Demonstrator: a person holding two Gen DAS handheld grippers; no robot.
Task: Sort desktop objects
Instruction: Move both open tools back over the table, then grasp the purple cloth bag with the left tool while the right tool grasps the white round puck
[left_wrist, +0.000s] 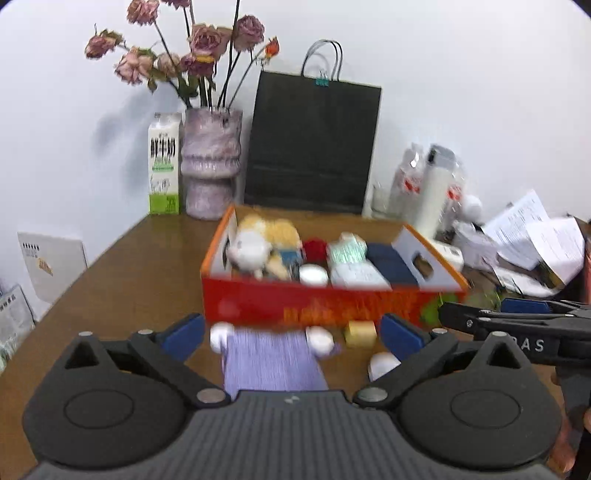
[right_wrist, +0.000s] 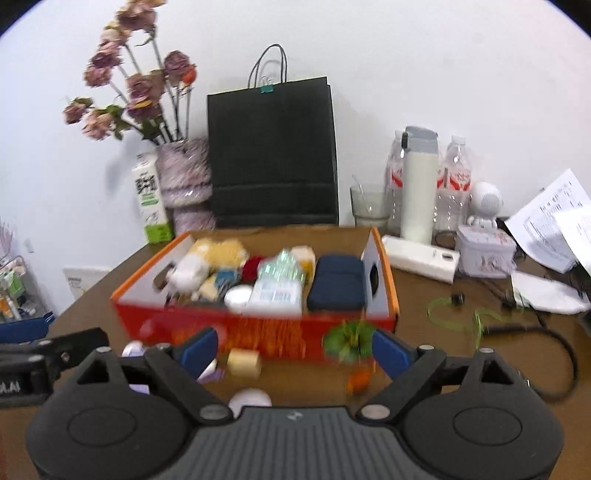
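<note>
Item: purple plush toy (left_wrist: 273, 360), lying on the desk (left_wrist: 122, 280) before the orange box (left_wrist: 317, 302), between my left gripper (left_wrist: 291, 332) jaws, spread, untouched. I judge it soft, light; grip mid-body. Right gripper (right_wrist: 291, 349): spread, empty. Nearby: yellow block (left_wrist: 361, 333), white ball (left_wrist: 382, 363).

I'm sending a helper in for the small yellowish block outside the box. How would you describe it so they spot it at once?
Find the orange cardboard box in the middle of the brown desk. Just in front of its near wall, on the desk, sits a small pale yellow block. Unlike the white round pieces and the purple plush item beside it, it is squarish and cream-yellow.
</note>
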